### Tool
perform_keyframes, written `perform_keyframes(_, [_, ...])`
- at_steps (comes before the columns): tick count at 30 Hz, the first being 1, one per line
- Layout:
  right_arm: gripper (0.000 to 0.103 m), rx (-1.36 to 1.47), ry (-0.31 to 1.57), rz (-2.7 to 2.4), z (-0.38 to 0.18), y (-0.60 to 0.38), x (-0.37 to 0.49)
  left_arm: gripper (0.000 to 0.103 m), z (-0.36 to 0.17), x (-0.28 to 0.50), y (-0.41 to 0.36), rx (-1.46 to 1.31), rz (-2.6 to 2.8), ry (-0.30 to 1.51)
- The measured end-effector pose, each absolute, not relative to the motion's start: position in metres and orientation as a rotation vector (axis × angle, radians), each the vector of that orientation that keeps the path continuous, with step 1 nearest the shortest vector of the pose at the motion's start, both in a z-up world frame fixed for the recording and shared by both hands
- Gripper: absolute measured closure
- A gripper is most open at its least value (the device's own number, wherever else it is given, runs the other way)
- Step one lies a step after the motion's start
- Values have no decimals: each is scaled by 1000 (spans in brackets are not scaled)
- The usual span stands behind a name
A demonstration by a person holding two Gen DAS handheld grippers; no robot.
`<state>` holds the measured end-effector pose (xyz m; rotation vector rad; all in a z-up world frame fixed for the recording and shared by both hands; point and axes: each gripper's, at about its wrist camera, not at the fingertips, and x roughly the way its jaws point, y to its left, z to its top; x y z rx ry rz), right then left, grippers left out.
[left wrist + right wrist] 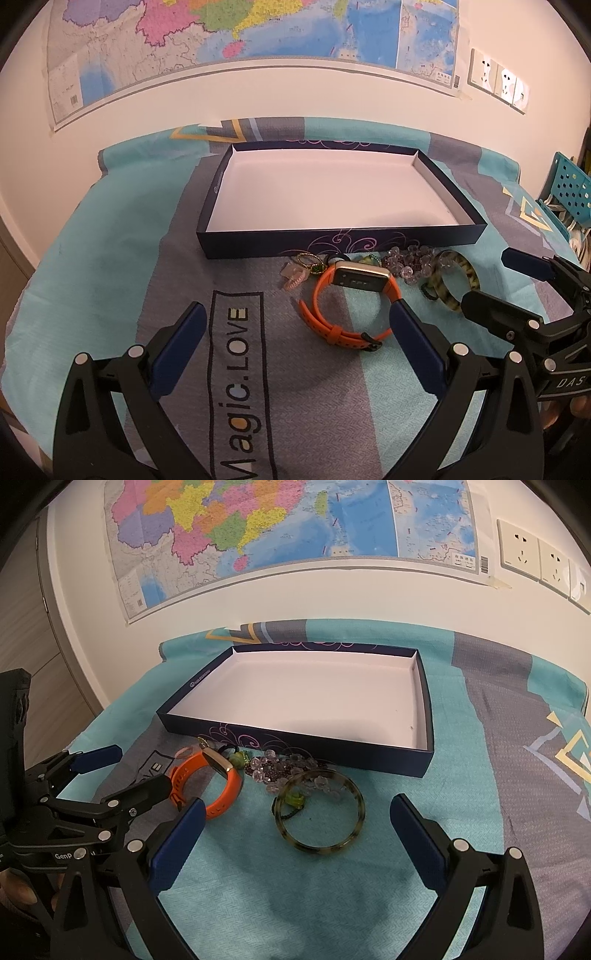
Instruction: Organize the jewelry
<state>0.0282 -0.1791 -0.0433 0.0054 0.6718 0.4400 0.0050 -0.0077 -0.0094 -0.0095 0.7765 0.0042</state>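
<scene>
A: What is seen on the cloth-covered surface (pixel 461 812)?

B: A shallow dark box (pixel 332 242) with a white floor is seen; nothing is held in it.

A: And the jewelry?

B: It is heaped just in front of the box: a mottled bangle (pixel 320 810), an orange watch (pixel 349 299), clear beads (pixel 284 768).

A: The grippers?

B: The left gripper (pixel 295 347) and the right gripper (pixel 295 834) are both spread wide, nothing grasped.

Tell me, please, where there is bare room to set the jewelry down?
The navy box has a bare white floor. The cloth near the right gripper is free. It is crowded along the box's front wall: orange watch, bead strand, bangle.
</scene>
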Motion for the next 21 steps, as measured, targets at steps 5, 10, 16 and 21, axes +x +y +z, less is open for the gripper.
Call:
perform_keyframes(5, [6, 6, 674, 438, -43, -179, 28, 6, -10, 5, -7, -13, 1, 781])
perform_keyframes(10, [6, 9, 676, 437, -44, -180, 29, 6, -12, 7, -8, -17, -5, 789])
perform_keyframes(16, [6, 10, 678, 438, -44, -182, 30, 6, -14, 8, -8, -21, -11, 795])
perform_keyframes(21, [6, 9, 681, 436, -44, -183, 32, 6, -15, 9, -9, -23, -17, 801])
